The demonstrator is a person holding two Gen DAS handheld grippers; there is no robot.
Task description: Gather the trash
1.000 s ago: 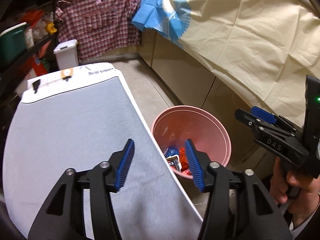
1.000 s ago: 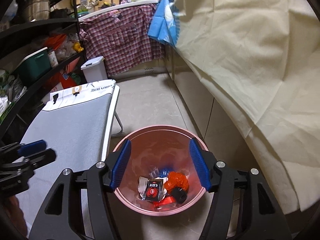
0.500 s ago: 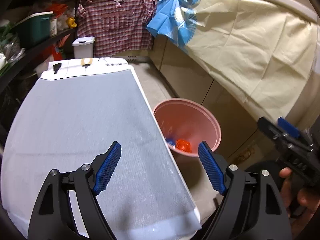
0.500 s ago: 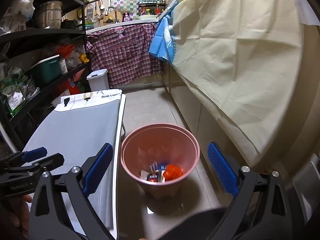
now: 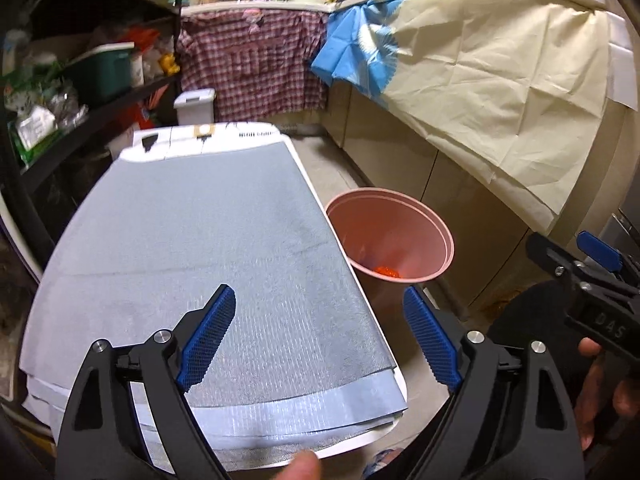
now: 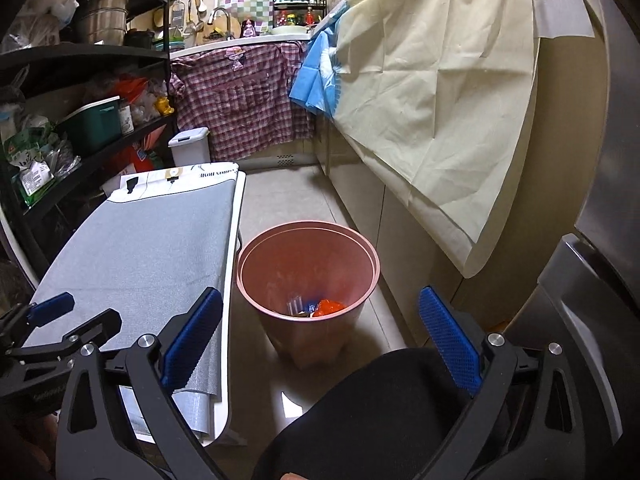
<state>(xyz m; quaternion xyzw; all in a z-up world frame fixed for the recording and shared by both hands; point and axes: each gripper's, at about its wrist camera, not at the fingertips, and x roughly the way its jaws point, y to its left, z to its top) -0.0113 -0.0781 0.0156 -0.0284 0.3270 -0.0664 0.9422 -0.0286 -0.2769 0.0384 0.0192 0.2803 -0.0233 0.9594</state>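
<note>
Right now your left tongs (image 5: 316,340) are released, nothing between the blue pads (image 5: 208,332); their jaws have just been opening, and they hover over the near end of the grey-covered desk (image 5: 180,248). Your right tongs (image 6: 316,340) are released too, jaws just opened wide, empty, aimed down toward the floor (image 6: 280,200) in front of the pink bin (image 6: 308,264). Something dark and rounded, maybe your knee, fills the view's bottom edge. Both sets empty suggests the drop is done. The bin stands on the floor just beside the desk's right edge, probably so trash can go straight in. The trash (image 6: 320,307) lies at the bin's bottom: an orange piece, something blue, a clear bit; the left view shows only the orange. No trash visible on the desk, so collection looks about finished. Farther off: cream sheet (image 6: 440,100) draped over the cabinets, plaid cloth (image 5: 252,68), cluttered shelves (image 6: 80,80).
</note>
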